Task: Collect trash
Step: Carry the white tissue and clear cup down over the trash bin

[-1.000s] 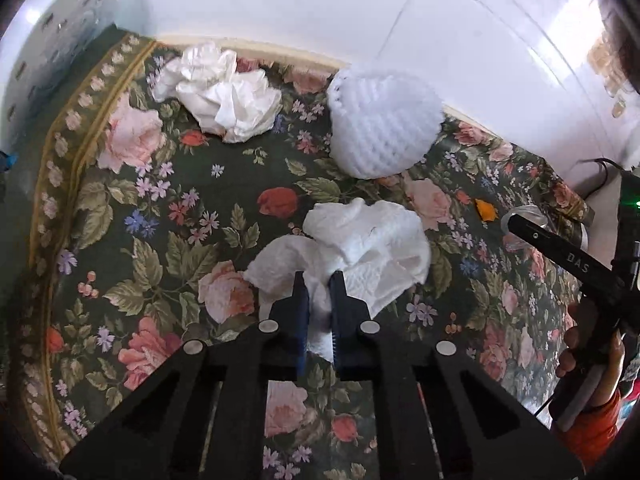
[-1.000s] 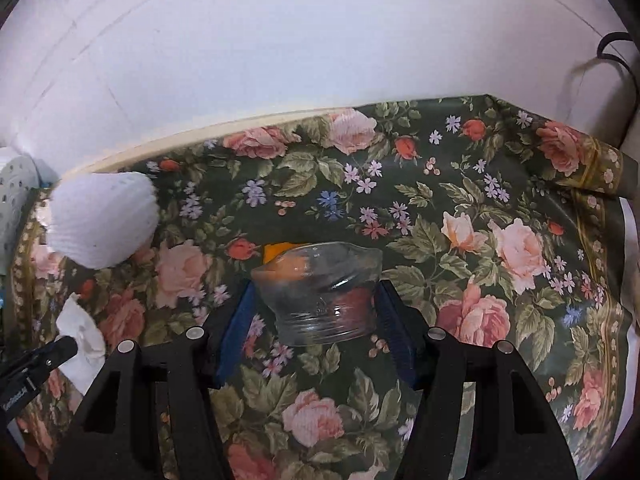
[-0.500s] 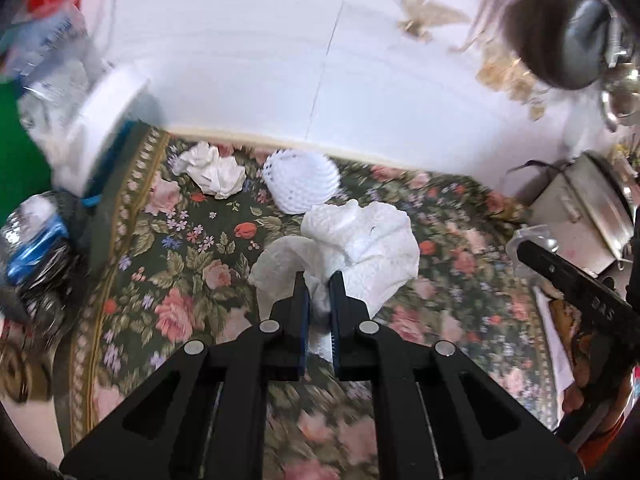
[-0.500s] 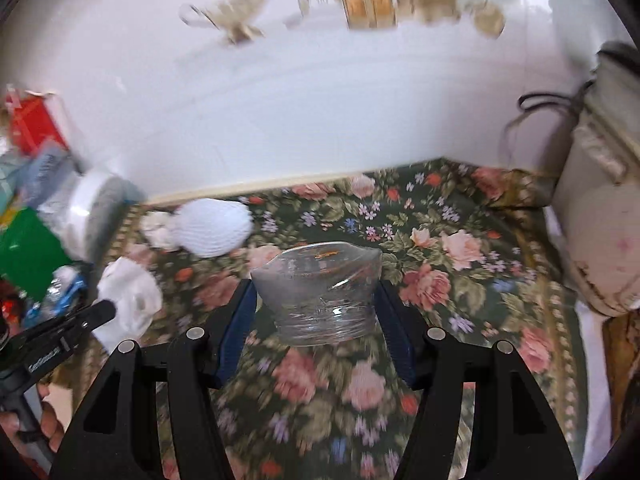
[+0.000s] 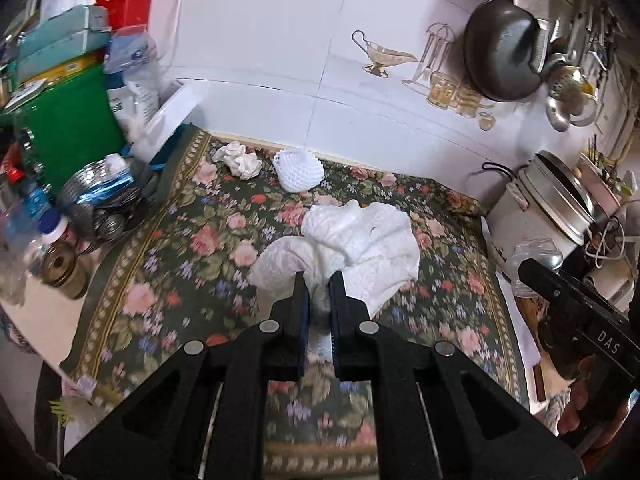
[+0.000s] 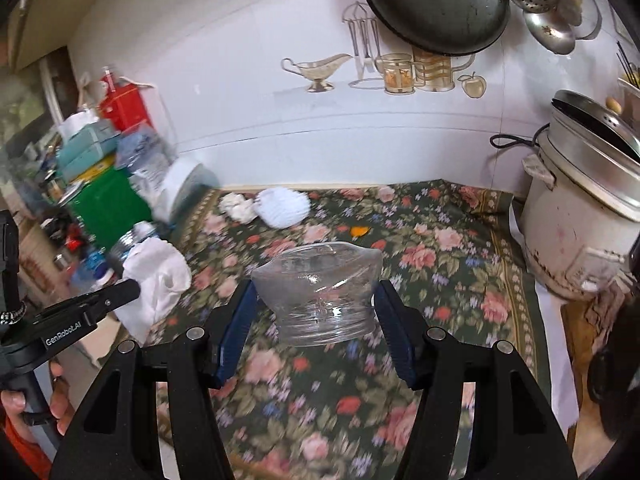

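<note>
My left gripper (image 5: 319,280) is shut on a crumpled white paper towel (image 5: 352,240), held in the air above the floral tablecloth (image 5: 180,240). My right gripper (image 6: 314,292) is shut on a squashed clear plastic cup (image 6: 318,286), also lifted off the cloth. In the right wrist view the left gripper (image 6: 132,286) shows at the left edge with the paper towel (image 6: 156,276). On the cloth near the wall lie a second crumpled tissue (image 5: 240,160) and a white foam fruit net (image 5: 298,170). A small orange scrap (image 6: 359,231) lies farther right.
Boxes, bags and bottles (image 5: 68,120) are piled at the table's left end, with metal bowls (image 5: 100,196) in front. A rice cooker (image 6: 580,220) stands at the right end. A pan (image 5: 504,48) and strainers hang on the tiled wall.
Both grippers have risen and pulled back from the cloth, each with its load. Far more of the table, the clutter at the left and the wall has come into view.
</note>
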`<state>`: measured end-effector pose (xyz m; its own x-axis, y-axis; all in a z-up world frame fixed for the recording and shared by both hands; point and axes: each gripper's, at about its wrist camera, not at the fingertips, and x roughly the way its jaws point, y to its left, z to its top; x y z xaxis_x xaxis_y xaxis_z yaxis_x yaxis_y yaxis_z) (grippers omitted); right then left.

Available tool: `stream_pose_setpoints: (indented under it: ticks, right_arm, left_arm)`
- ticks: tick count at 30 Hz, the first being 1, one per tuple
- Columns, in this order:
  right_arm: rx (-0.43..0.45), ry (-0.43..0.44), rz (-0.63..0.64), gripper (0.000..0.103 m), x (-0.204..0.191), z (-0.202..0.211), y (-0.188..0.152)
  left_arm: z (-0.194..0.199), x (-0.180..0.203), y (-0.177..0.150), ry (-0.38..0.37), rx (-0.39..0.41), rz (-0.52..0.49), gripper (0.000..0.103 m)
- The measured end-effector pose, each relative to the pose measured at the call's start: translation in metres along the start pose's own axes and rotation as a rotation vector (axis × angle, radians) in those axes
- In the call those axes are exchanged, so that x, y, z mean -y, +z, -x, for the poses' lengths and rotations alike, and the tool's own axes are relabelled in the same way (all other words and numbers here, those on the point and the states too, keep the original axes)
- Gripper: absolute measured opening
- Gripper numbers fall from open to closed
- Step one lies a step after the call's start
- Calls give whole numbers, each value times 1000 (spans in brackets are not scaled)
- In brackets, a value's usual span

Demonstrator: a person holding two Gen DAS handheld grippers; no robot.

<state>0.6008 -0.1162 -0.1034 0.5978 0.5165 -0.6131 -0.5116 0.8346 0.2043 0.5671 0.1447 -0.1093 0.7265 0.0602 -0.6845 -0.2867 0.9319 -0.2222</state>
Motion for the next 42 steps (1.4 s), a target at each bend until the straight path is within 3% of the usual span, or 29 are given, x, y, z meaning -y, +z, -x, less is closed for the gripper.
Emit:
stream_pose_setpoints:
  ticks: [7,12,25,34,42]
  right_arm:
    - [15,5,-24,57,-33,40,-38]
    - [33,-39,-48,57,-65,66,-72]
    - [15,-100,-145,57,-150,118,-170]
    - [-74,-135,-170,57,-165,127,-217]
    - [-197,-173,-209,58,-135,99,-270]
  left_arm:
    - [43,-15,-37,-35,-15,-22,8]
    - [83,-33,-70,-73,-26,-88,8]
    - [167,-92,-169,-85,-79,-193,8]
    - [153,-100,-224,-134,-220,-162,8]
    - [84,-89,-292,-135,-375,-163,8]
